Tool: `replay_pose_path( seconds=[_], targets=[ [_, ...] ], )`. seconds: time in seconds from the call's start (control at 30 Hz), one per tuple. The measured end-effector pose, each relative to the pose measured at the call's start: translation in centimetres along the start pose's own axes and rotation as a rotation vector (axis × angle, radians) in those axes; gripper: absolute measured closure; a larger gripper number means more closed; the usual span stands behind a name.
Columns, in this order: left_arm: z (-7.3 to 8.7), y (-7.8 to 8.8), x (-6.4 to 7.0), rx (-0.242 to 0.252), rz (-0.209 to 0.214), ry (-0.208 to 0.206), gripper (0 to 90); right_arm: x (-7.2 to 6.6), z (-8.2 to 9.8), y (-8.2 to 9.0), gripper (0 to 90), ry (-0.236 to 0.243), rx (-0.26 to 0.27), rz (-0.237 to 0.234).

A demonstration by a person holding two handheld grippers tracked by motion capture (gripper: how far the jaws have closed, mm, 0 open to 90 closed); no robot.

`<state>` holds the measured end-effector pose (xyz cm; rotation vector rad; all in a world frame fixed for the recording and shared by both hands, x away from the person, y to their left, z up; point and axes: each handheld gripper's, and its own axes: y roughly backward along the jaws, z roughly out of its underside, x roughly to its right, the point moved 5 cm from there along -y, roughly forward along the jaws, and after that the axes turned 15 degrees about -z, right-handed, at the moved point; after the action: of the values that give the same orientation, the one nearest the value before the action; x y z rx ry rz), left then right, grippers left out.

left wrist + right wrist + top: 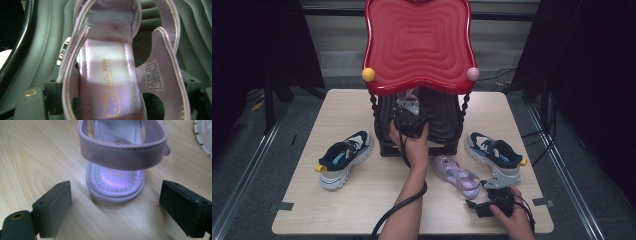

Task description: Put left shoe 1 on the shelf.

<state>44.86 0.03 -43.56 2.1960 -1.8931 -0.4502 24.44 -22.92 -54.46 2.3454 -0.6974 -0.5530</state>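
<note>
On the rack's dark lower shelf (37,50), one lilac sandal (110,75) lies between the parted left gripper (408,116); withdrawal is best kept straight. The open right gripper (120,212) faces the second sandal (117,170) on the table (32,157).

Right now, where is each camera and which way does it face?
High view: above the person's side, looking down on the pale wooden table; forearms show.
Left gripper view: on the left gripper, facing a lilac strapped sandal on the black ribbed shelf; jaws show.
Right gripper view: on the right gripper, facing a second lilac sandal on the table; open jaws show.
Shared with high view: that second sandal.
</note>
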Motion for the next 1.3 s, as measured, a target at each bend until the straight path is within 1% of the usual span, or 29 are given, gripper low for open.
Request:
replay_pose_path(
  seconds=[0.03, 0.13, 0.17, 0.23, 0.27, 0.33, 0.37, 0.43, 0.5, 0.57, 0.6, 0.7, 0.73, 0.8, 0.87, 0.93, 0.97, 1.1, 1.23, 1.3],
  targets=[
    [0.0, 0.0, 0.0, 0.0, 0.0, 0.0, 18.5, 0.0, 0.0, 0.0, 10.3, 0.0, 0.0, 0.0],
    [-0.3, 0.2, -0.1, -0.004, 0.026, 0.007, 17.3, 0.0, 0.0, 0.0, 10.3, -0.002, 0.0, -0.001],
    [-0.4, 0.2, -0.1, -0.001, 0.032, 0.003, 16.8, 0.0, 0.0, 0.0, 10.3, -0.001, 0.0, -0.001],
    [-0.5, 0.3, -0.1, -0.011, 0.04, -0.002, 16.1, 0.0, 0.0, 0.0, 10.4, -0.001, 0.0, 0.0],
    [-0.6, 0.3, 0.0, -0.019, 0.046, -0.015, 15.3, 0.0, 0.0, 0.0, 10.3, -0.001, 0.0, 0.0],
    [-0.6, 0.5, 0.0, -0.018, 0.051, -0.033, 15.1, 0.0, 0.0, 0.0, 10.3, 0.0, 0.0, 0.0],
    [-0.7, 0.6, 0.0, -0.02, 0.063, -0.046, 15.1, 0.0, 0.0, 0.0, 10.4, 0.0, 0.0, 0.0],
    [-0.7, 0.7, -0.1, -0.021, 0.07, -0.05, 15.1, 0.0, 0.0, 0.0, 10.3, 0.0, 0.0, 0.0],
    [-0.6, 0.8, -0.2, -0.032, 0.08, -0.07, 15.1, 0.0, 0.0, 0.0, 10.4, 0.0, 0.0, 0.0],
    [-0.6, 0.9, -0.2, -0.029, 0.086, -0.067, 15.1, 0.0, 0.0, 0.0, 10.3, 0.0, 0.0, 0.0],
    [-0.7, 1.1, -0.2, -0.031, 0.104, -0.077, 15.1, 0.0, 0.0, 0.0, 10.3, -0.001, 0.0, 0.0],
    [-0.7, 1.3, -0.3, -0.031, 0.106, -0.093, 15.1, 0.0, 0.0, 0.0, 10.3, 0.0, 0.0, 0.0],
    [-0.7, 1.4, -0.4, -0.029, 0.116, -0.1, 15.1, 0.0, 0.0, 0.0, 10.3, 0.0, 0.0, 0.0],
    [-0.7, 1.4, -0.4, -0.027, 0.112, -0.104, 15.4, 0.0, 0.0, 0.0, 10.4, -0.001, -0.001, -0.001],
    [-0.8, 1.4, -0.6, -0.028, 0.111, -0.119, 15.5, 0.0, 0.0, 0.0, 10.3, 0.0, 0.0, 0.0],
    [-1.0, 1.5, -0.8, -0.02, 0.104, -0.123, 15.9, 0.0, 0.0, 0.0, 10.3, 0.0, 0.0, 0.0],
    [-1.0, 1.5, -0.9, -0.017, 0.108, -0.119, 16.0, 0.0, 0.0, 0.0, 10.3, 0.0, 0.0, 0.0],
    [-1.2, 1.5, -1.2, -0.011, 0.104, -0.128, 16.7, 0.0, 0.0, 0.0, 10.3, 0.0, 0.0, 0.0],
    [-1.1, 1.6, -1.2, -0.016, 0.118, -0.133, 17.8, 0.0, 0.0, 0.0, 10.3, 0.0, 0.0, 0.0],
    [-0.8, 1.7, -1.1, -0.024, 0.128, -0.143, 18.5, 0.0, 0.0, 0.0, 10.3, 0.0, 0.0, 0.0]
  ],
)
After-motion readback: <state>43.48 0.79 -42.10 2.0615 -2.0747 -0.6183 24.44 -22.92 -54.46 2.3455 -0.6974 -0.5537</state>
